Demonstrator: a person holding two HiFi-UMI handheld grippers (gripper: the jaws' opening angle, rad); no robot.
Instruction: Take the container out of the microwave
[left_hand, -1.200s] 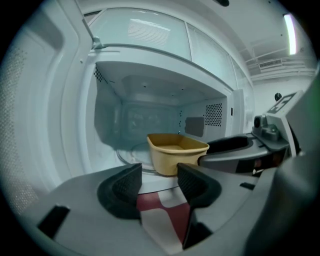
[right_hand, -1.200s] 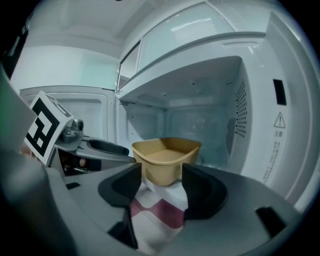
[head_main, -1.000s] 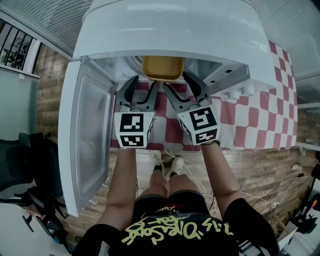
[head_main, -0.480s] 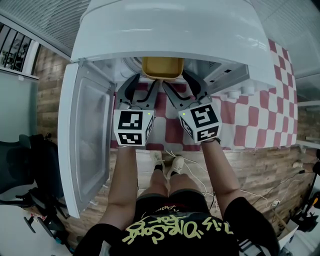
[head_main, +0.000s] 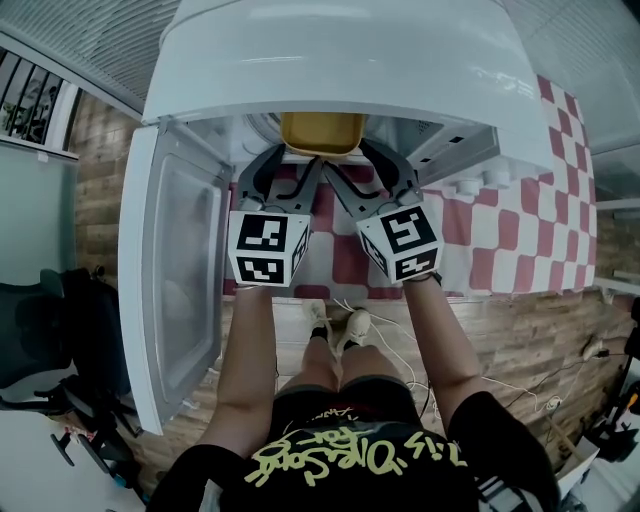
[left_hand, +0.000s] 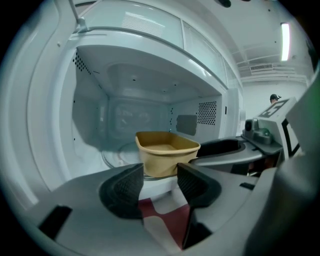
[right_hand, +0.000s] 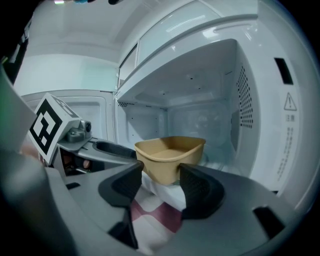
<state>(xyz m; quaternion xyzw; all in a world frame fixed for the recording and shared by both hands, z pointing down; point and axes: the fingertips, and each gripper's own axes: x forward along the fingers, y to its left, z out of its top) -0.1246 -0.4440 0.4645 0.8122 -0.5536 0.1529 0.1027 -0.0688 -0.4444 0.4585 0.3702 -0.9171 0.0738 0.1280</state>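
A tan open-topped container (head_main: 322, 132) sits on the glass turntable inside the white microwave (head_main: 340, 60), near the front of the cavity. My left gripper (head_main: 290, 166) is open just before the container's left front, and my right gripper (head_main: 360, 166) is open before its right front. In the left gripper view the container (left_hand: 167, 150) stands just beyond the open left gripper (left_hand: 160, 176), with nothing between the pads. The right gripper view shows the same: the container (right_hand: 170, 155) lies just past the open right gripper (right_hand: 161, 179). Neither gripper touches it.
The microwave door (head_main: 170, 270) hangs open to the left. A red-and-white checked cloth (head_main: 520, 230) covers the table under the microwave. The cavity walls (right_hand: 250, 100) close in on both sides. Cables lie on the wooden floor (head_main: 520, 340) below.
Both grippers have crept slightly forward towards the microwave opening. The container has not moved.
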